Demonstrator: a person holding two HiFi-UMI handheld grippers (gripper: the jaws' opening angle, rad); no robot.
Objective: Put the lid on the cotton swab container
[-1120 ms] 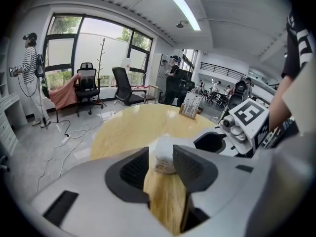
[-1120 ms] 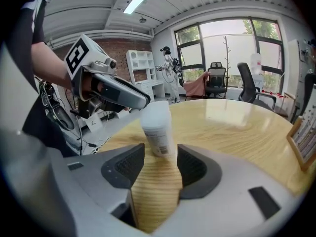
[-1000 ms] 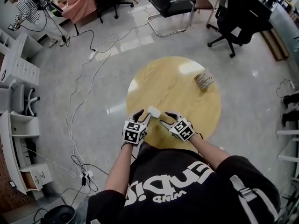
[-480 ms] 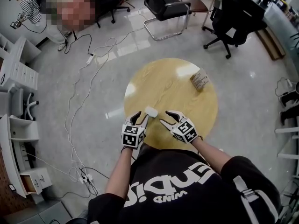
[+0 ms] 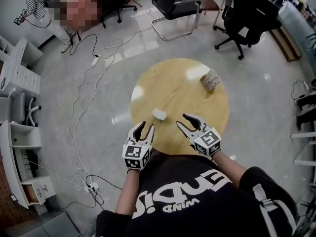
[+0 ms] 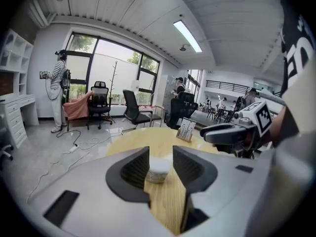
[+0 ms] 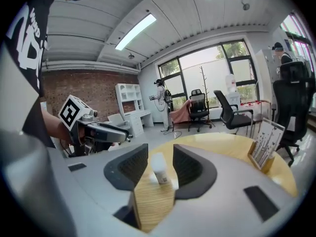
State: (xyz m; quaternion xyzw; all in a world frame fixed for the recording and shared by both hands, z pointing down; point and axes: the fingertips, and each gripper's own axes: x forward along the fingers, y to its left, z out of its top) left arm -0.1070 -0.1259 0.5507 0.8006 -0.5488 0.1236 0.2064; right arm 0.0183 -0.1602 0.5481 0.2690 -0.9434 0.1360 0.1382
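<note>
Since the earlier frame: both tongs have come back off the cotton swab container (image 5: pixel 159 114) toward the person's body and risen. A second ago their tips were at its two sides; now it stands alone.

Left tongs (image 5: pixel 143 128): jaws moderately apart, nothing pressed between them. In the left gripper view the container sits in the gap by line of sight only, further out on the wood, clear of both pads.

Right tongs (image 5: pixel 183 121): jaws partly apart, having just been closing, and empty. In the right gripper view the container again shows through the gap, ahead of the pads, untouched.

The two tongs flank the near edge of the round wooden tabletop (image 5: pixel 173 85), left and right of the container line, tips pointing away from the person.

Container: upright on the near part of the tabletop, just beyond the tips, somewhat closer to the left tongs. White cap-like top over a printed lower band, as seen in the left gripper view. Whether the top is fully seated cannot be told.

Further out: a small card stand (image 5: pixel 210 79) near the far right edge of the tabletop, well apart from the container.

Beyond the tabletop: grey glossy floor with white cables (image 5: pixel 81 95), black office chairs (image 5: pixel 174 3), and a person in a striped top (image 5: pixel 35 3) at the far left.
</note>
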